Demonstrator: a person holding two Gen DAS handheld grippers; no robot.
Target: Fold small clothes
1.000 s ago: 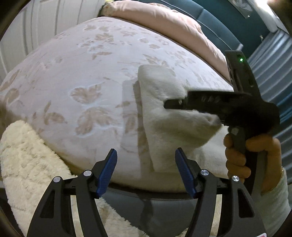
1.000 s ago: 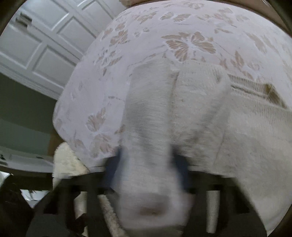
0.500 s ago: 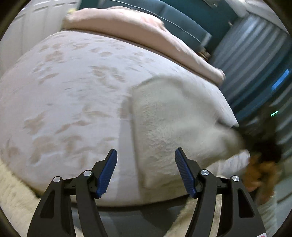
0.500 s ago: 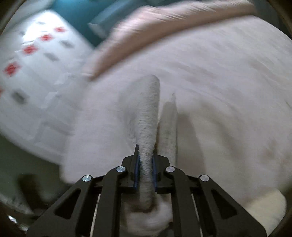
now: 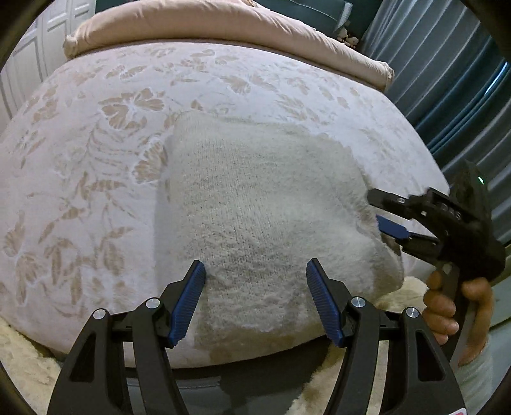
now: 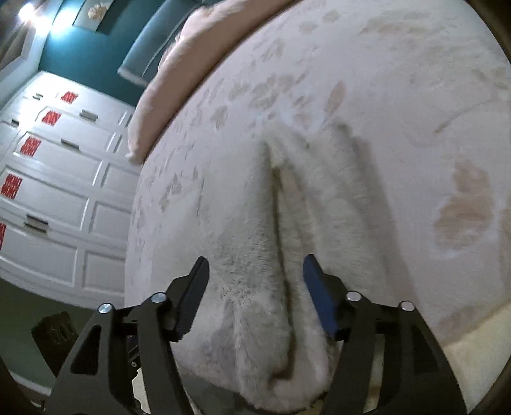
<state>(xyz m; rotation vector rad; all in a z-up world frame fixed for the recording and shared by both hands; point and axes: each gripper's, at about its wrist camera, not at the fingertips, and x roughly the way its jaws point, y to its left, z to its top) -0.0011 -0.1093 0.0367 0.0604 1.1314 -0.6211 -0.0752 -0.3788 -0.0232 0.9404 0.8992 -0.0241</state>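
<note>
A folded cream knit garment [image 5: 265, 207] lies on the bed near its front edge. My left gripper [image 5: 255, 297] is open, its blue pads either side of the garment's near edge, holding nothing. My right gripper [image 5: 388, 220] shows in the left wrist view at the garment's right corner, jaws apart. In the right wrist view my right gripper [image 6: 255, 300] is open with the garment's layered folded edge [image 6: 281, 255] lying between its fingers, not pinched.
The bed has a white cover with tan flowers [image 5: 95, 159]. A pink duvet roll [image 5: 223, 28] lies at the bed's far side. White cupboard doors [image 6: 54, 198] stand to the left. A cream shaggy rug [image 5: 22, 360] lies below the bed's front edge.
My right gripper, shut on the garment's edge half a second ago, has opened and let it go. The garment now lies folded flat. My left gripper has moved closer over the garment's near edge.
</note>
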